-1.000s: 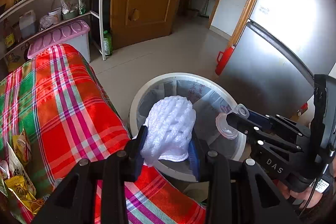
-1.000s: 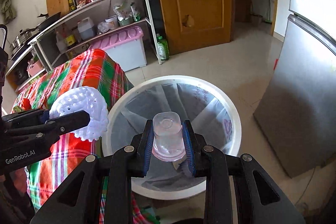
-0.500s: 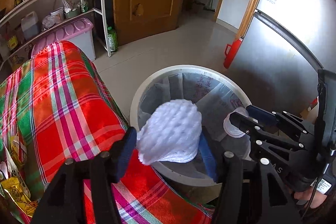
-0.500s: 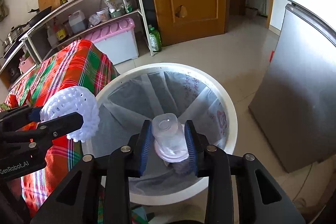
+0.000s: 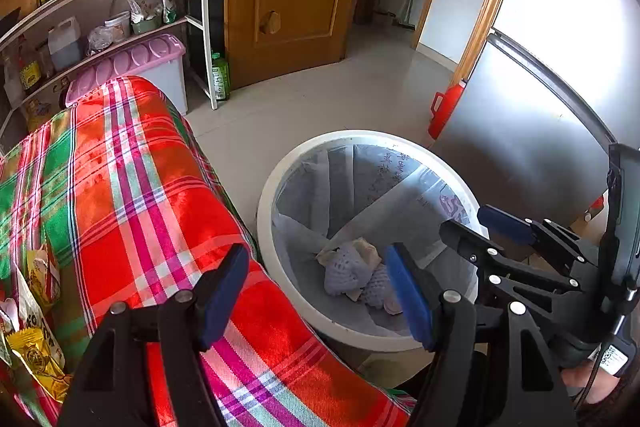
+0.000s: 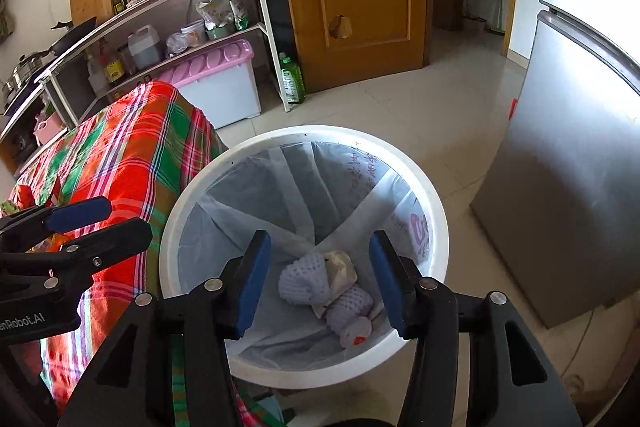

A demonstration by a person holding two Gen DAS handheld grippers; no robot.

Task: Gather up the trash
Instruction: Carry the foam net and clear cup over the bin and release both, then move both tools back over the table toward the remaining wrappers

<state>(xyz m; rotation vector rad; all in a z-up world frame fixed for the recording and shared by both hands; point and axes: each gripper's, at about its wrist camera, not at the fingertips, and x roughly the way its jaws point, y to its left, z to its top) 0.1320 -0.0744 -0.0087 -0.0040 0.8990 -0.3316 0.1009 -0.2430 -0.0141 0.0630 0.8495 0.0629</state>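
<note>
A white round trash bin with a pale liner stands on the floor beside the table. At its bottom lie two white foam nets, crumpled paper and a clear plastic cup. My left gripper hangs over the bin's near edge, its jaws opening, with nothing between the blue pads. Over the bin, my right gripper has its jaws opening too, also with nothing in them. Each gripper shows in the other's view: the right, the left.
A table under a red, green and white plaid cloth sits left of the bin, with snack packets on it. A grey fridge and a red container stand to the right. Behind are a shelf rack, a pink-lidded box and a wooden door.
Both grippers went from shut to open. The foam net dropped out of the left one and the plastic cup out of the right one; both now lie in the bin.
</note>
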